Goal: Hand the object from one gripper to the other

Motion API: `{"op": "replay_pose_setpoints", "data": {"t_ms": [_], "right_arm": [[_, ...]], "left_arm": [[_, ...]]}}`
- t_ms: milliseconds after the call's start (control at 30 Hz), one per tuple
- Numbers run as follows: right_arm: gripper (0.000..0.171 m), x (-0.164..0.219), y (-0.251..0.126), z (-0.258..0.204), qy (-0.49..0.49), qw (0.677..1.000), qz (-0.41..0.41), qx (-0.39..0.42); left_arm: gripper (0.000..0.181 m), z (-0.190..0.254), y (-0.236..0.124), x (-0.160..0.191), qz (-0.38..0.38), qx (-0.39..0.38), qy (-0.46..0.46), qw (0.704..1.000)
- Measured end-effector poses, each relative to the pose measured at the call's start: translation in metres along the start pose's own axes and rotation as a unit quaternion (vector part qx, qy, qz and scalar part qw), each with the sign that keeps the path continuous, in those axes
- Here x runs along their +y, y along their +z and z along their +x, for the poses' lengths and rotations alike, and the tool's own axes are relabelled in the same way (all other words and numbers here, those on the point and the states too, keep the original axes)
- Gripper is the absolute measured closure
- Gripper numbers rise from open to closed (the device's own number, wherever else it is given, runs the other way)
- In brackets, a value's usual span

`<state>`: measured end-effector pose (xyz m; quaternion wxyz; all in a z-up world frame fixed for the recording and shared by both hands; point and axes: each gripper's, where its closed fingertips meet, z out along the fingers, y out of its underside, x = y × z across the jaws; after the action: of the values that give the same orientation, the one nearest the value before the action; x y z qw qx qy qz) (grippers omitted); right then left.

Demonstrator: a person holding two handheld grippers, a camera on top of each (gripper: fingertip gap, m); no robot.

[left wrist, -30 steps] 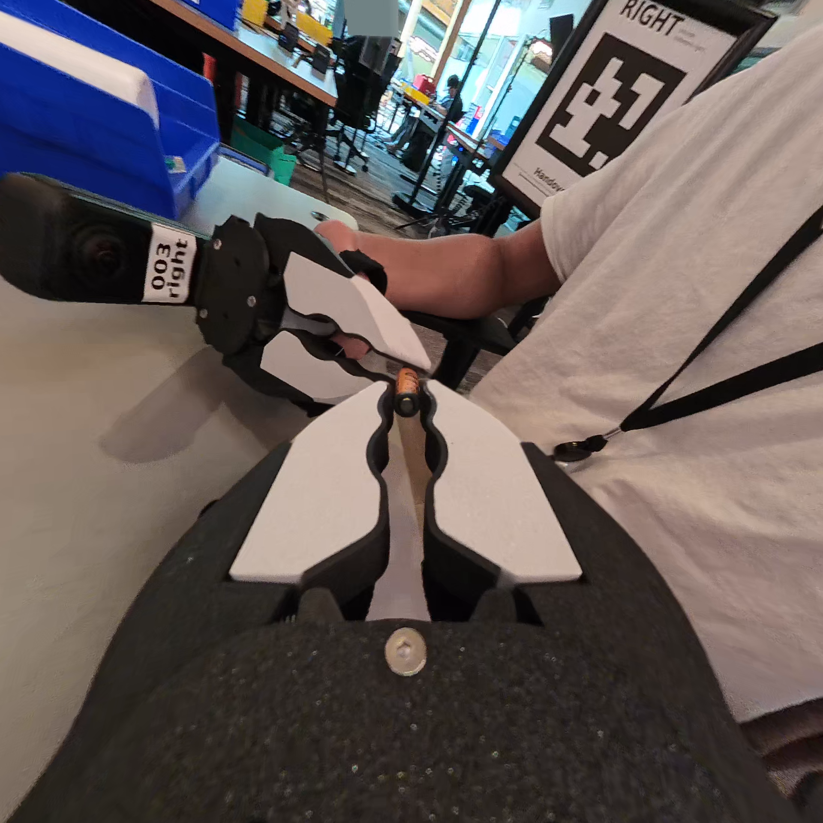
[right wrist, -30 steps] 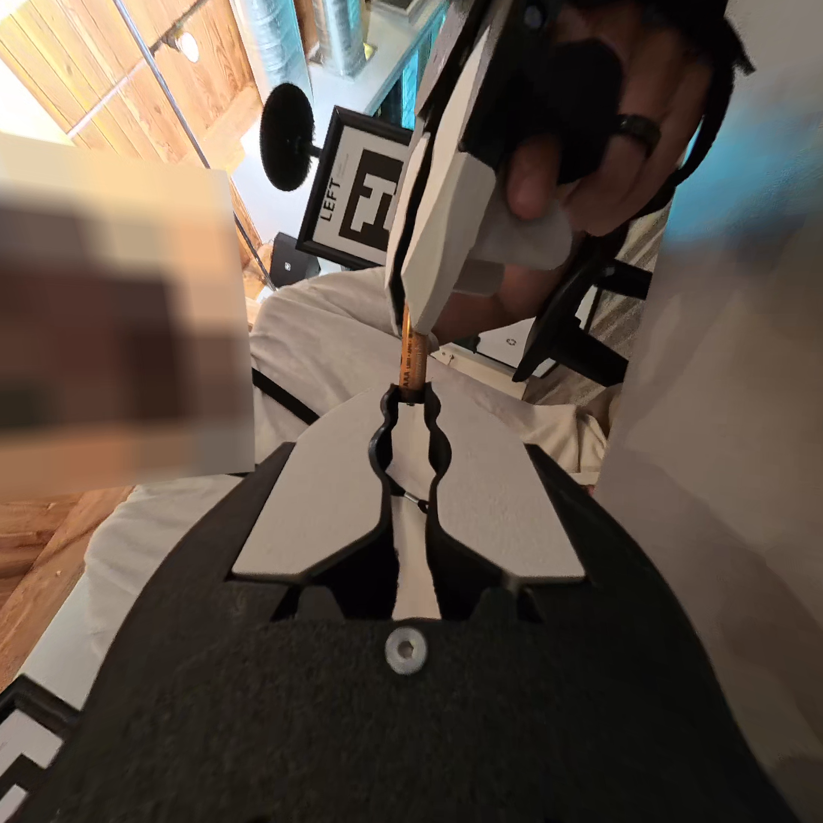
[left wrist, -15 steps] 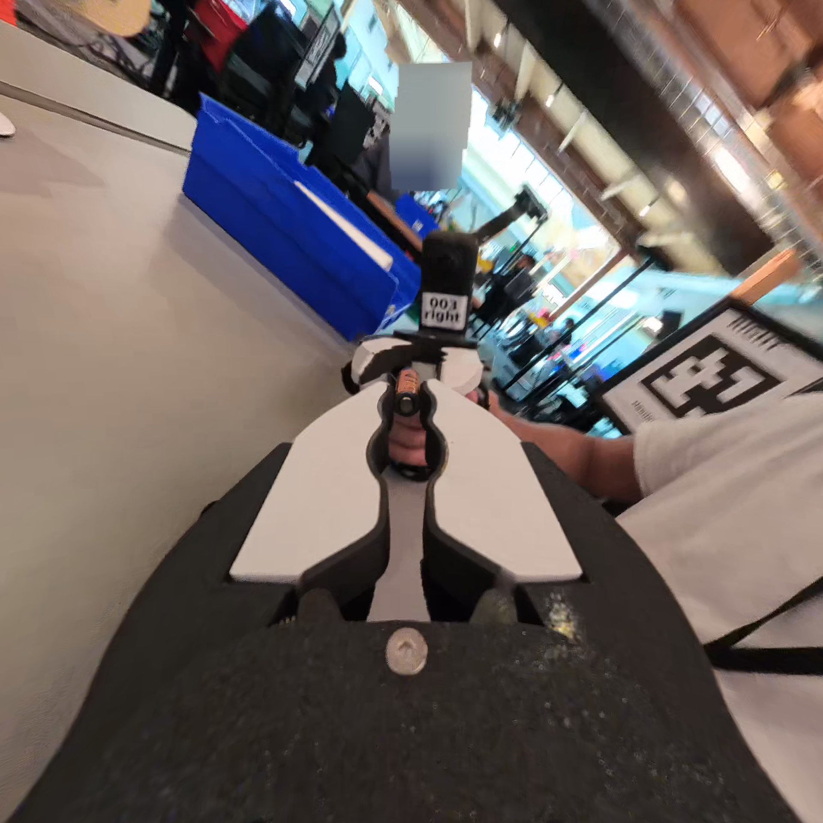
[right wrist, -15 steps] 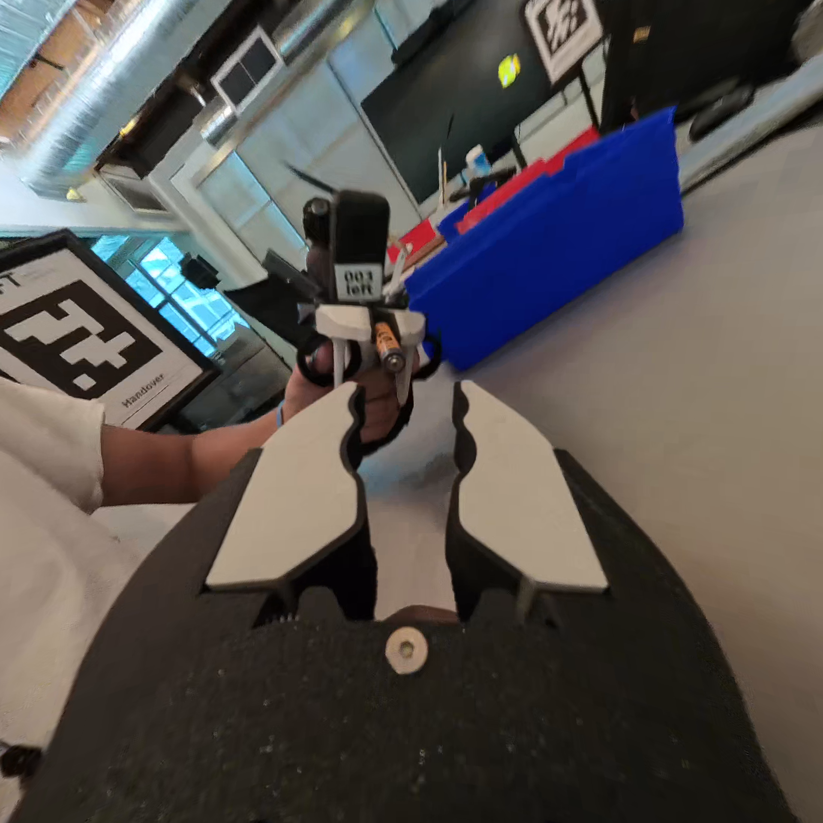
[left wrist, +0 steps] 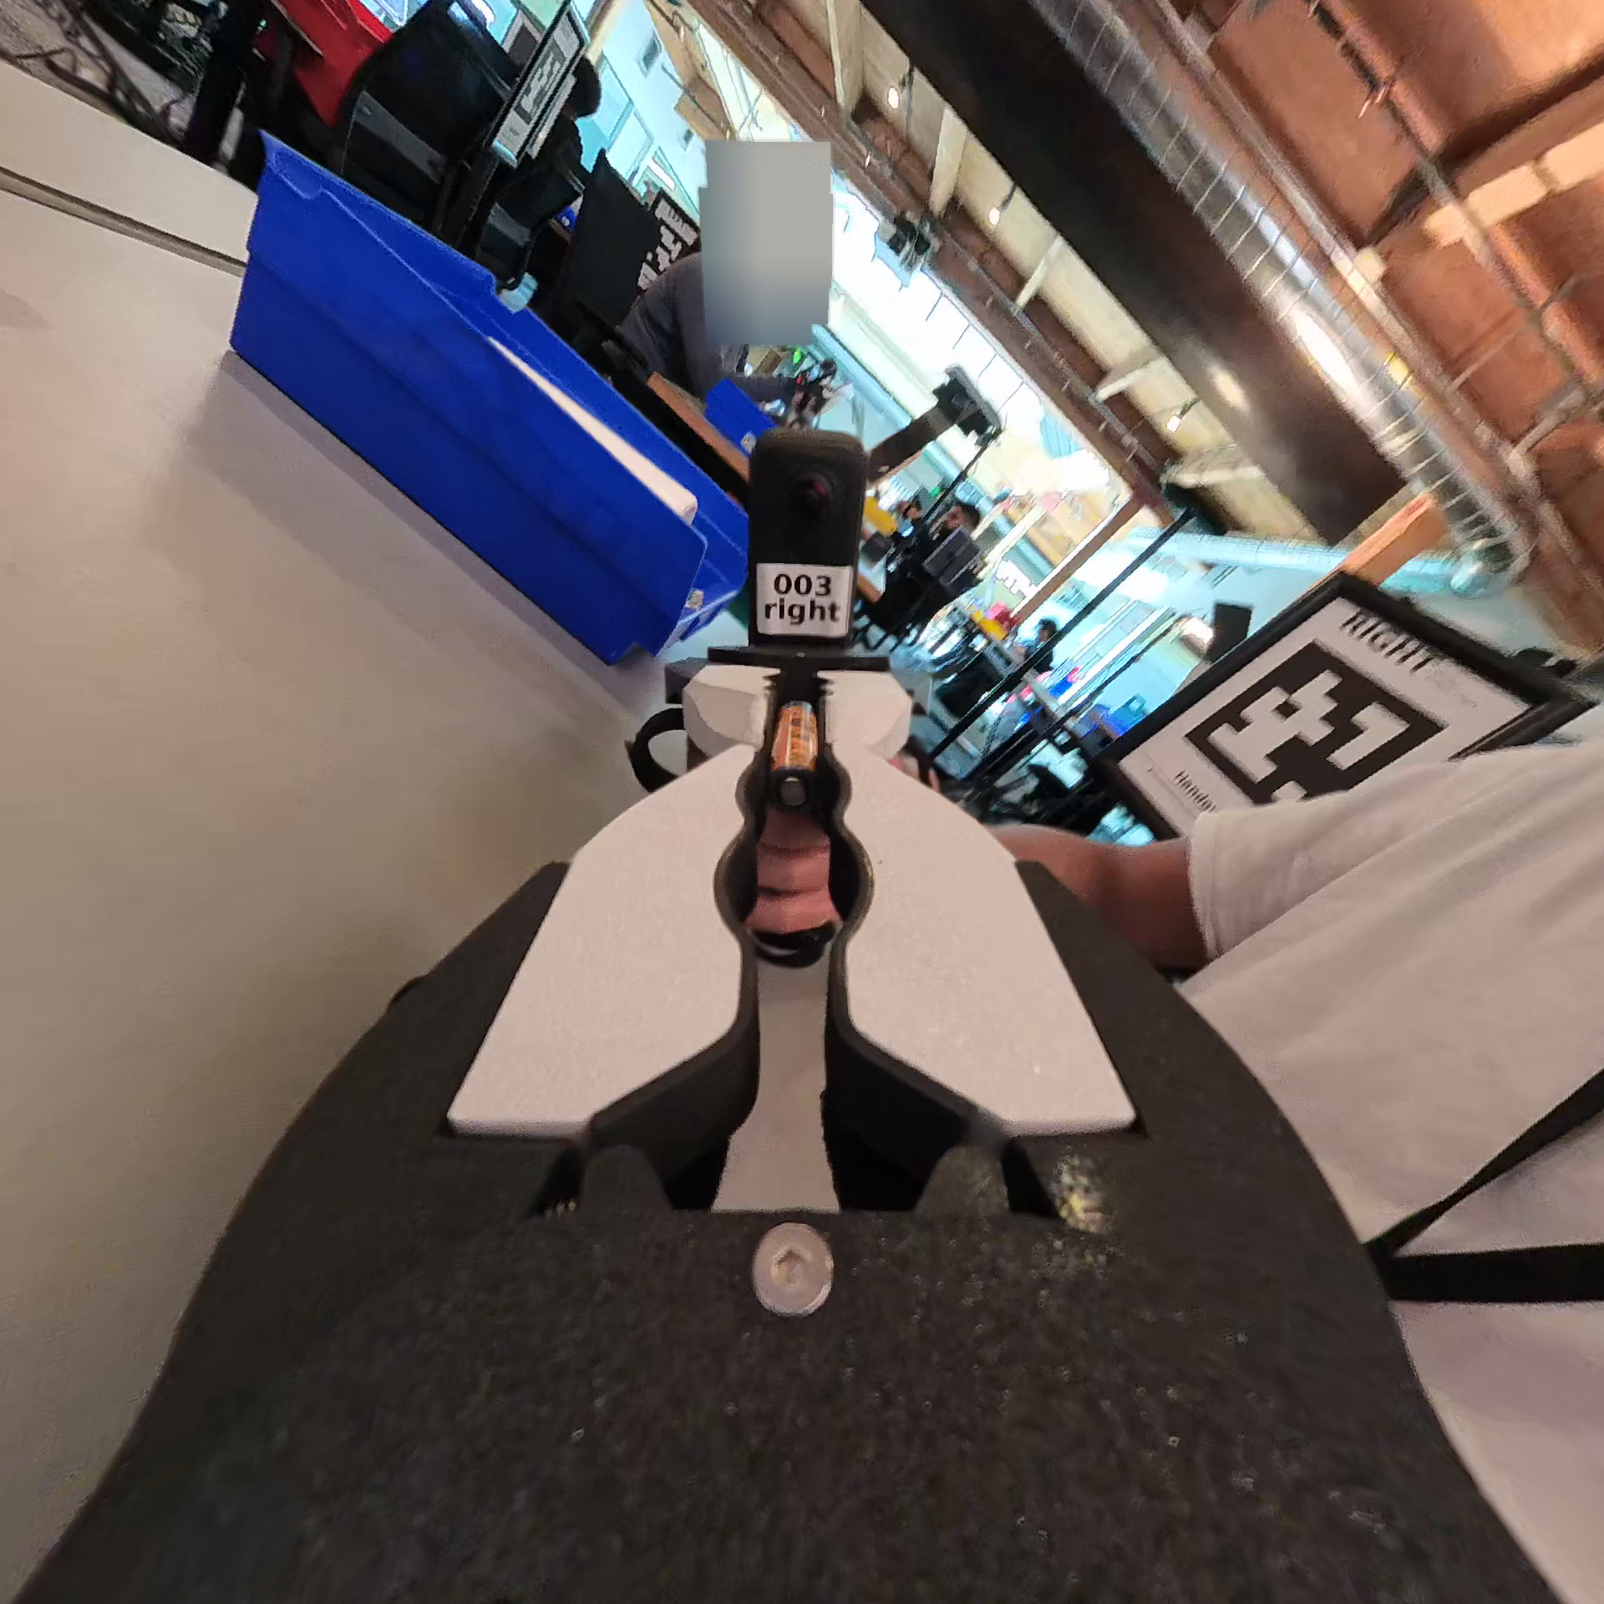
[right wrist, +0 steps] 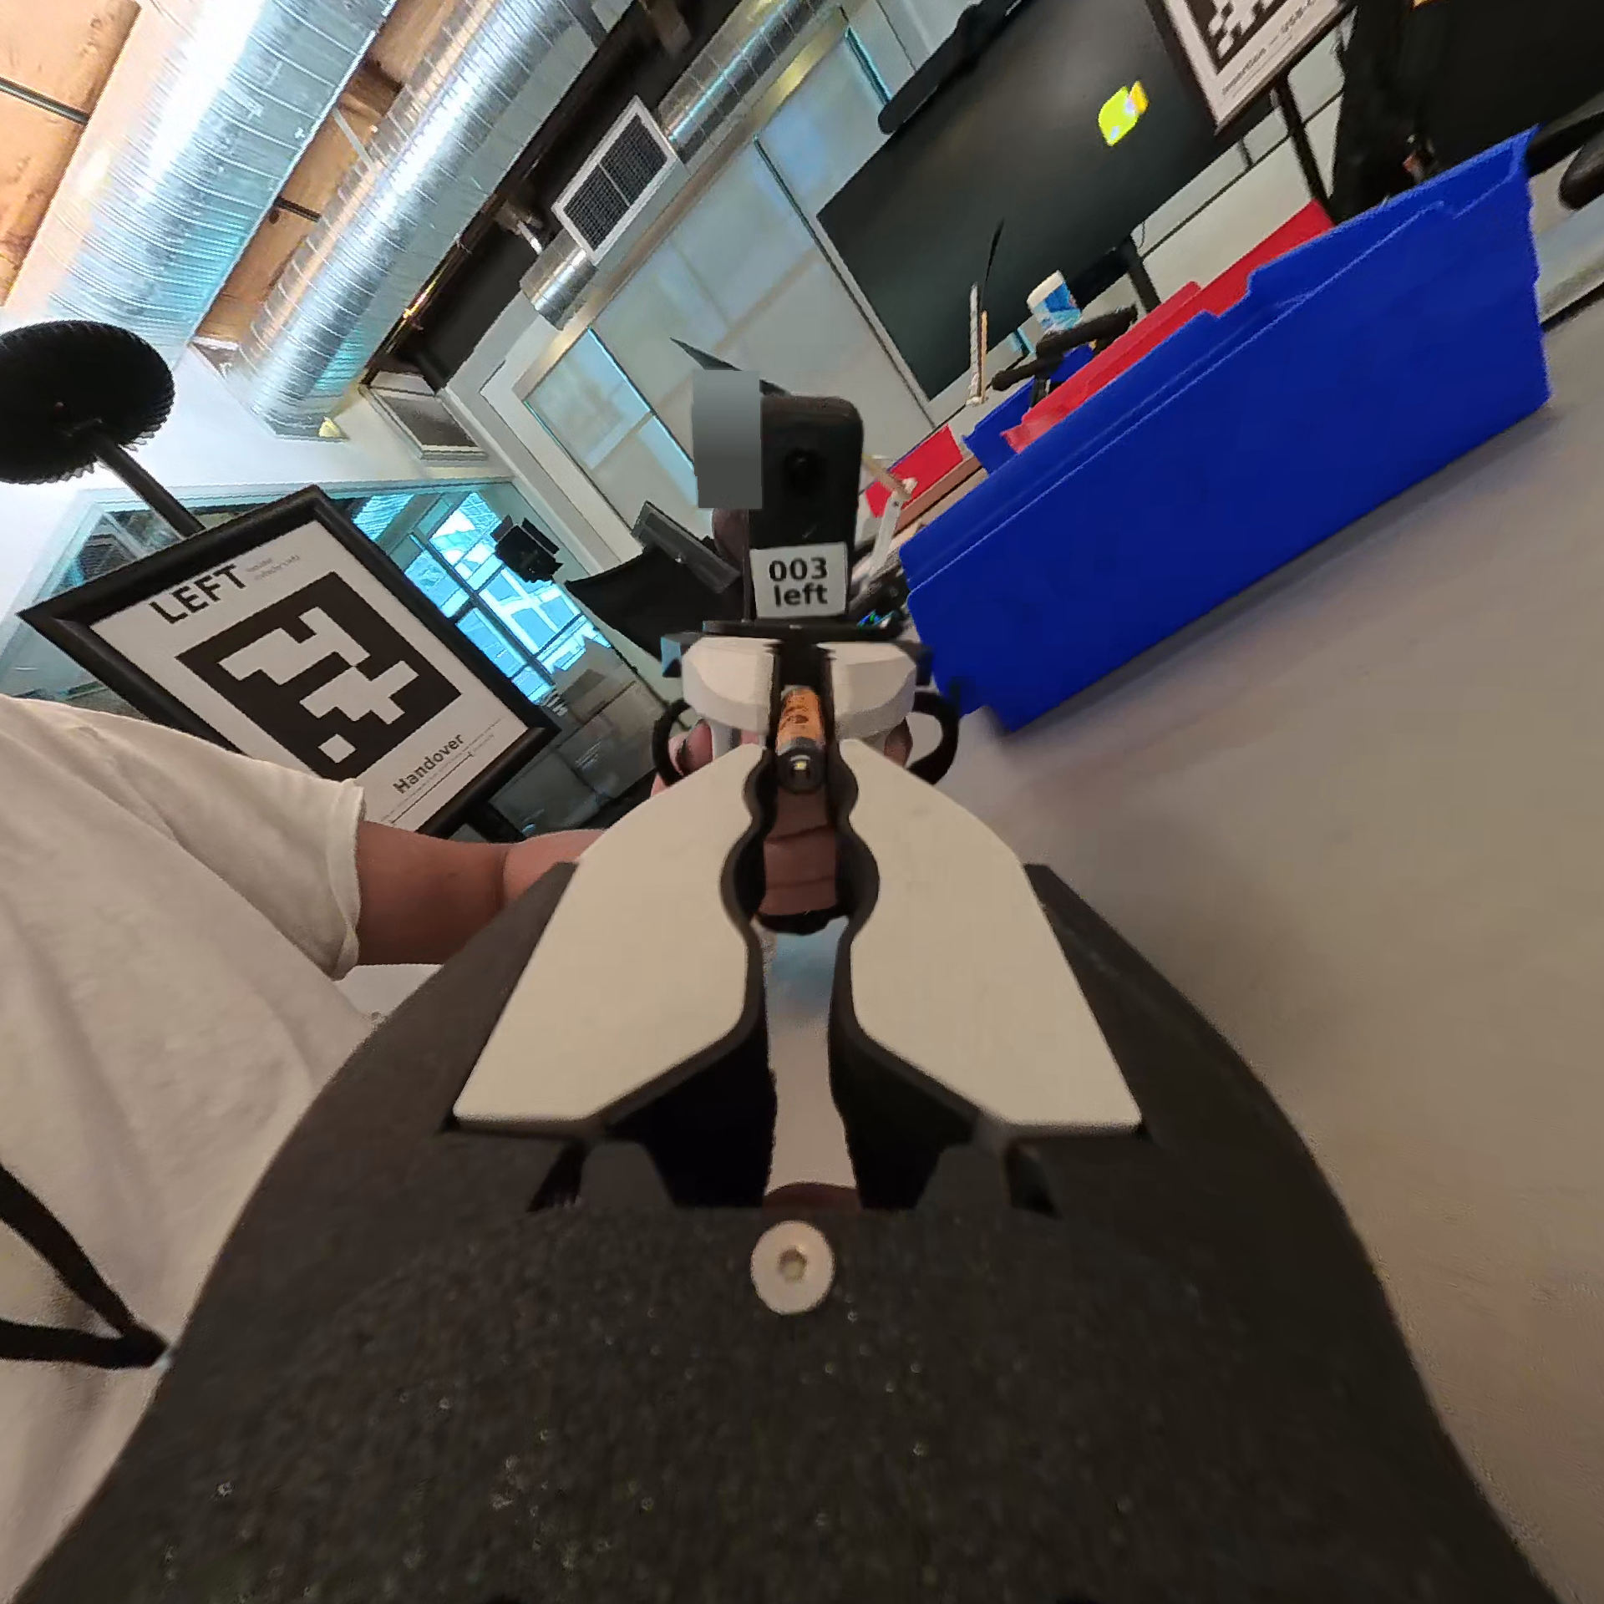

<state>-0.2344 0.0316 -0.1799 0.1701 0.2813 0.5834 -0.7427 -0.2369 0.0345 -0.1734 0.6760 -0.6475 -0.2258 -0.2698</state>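
Here, in the left wrist view, the left gripper (left wrist: 792,785) has its 2 white fingers (left wrist: 647,946) drawn close together, their tips clamped on the near end of a small orange battery (left wrist: 794,746). The battery runs straight forward, end on to the camera, and its far end sits between the white fingers of the right gripper (left wrist: 797,707), which faces back head-on with a black camera (left wrist: 805,521) standing on top. Through the gap behind the left tips, part of the person's hand (left wrist: 794,894) shows.

From the right wrist view the picture mirrors this: the right gripper (right wrist: 800,768) has its fingers (right wrist: 972,946) pulled in on the battery (right wrist: 798,738) at the tips, and the left gripper (right wrist: 798,686) holds the other end just beyond — so both grippers pinch the same battery, 1 at each end, above the grey table (right wrist: 1302,868).

A person's white shirt (left wrist: 1406,998) and a black strap (left wrist: 1475,1276) lie to the side. Farther off, blue bins (left wrist: 451,434) rest on the table (left wrist: 217,694), and a framed black-and-white marker board (left wrist: 1302,729) stands behind. In the right wrist view the blue bins (right wrist: 1258,486) and another marker board (right wrist: 304,668) stand well back.
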Motion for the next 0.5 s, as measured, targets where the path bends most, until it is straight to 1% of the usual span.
{"op": "replay_pose_setpoints", "data": {"t_ms": [67,167,233,300,367,433,500], "right_arm": [[0.161,0.003,-0.002,0.000,0.017,1.000,-0.014,-0.008],[0.161,0.007,-0.006,0.001,0.033,0.998,-0.046,-0.012],[0.161,0.020,-0.009,0.002,0.063,0.993,-0.101,-0.020],[0.161,0.040,-0.012,-0.003,0.127,0.976,-0.167,-0.050],[0.161,0.054,-0.015,-0.012,0.195,0.953,-0.212,-0.095],[0.161,0.066,-0.019,-0.025,0.252,0.923,-0.251,-0.144],[0.161,0.077,-0.022,-0.036,0.276,0.902,-0.283,-0.176]], "left_arm": [[0.171,-0.001,0.000,0.006,-0.029,-0.014,0.042,0.999],[0.151,-0.005,-0.004,0.013,-0.076,-0.058,0.141,0.985],[0.139,0.000,-0.007,0.020,-0.115,-0.054,0.204,0.971],[0.130,0.012,-0.008,0.033,-0.149,-0.021,0.240,0.959],[0.121,0.025,-0.006,0.051,-0.186,0.020,0.251,0.950],[0.121,0.036,-0.002,0.070,-0.218,0.059,0.245,0.943],[0.121,0.041,0.002,0.083,-0.239,0.072,0.250,0.935]]}}
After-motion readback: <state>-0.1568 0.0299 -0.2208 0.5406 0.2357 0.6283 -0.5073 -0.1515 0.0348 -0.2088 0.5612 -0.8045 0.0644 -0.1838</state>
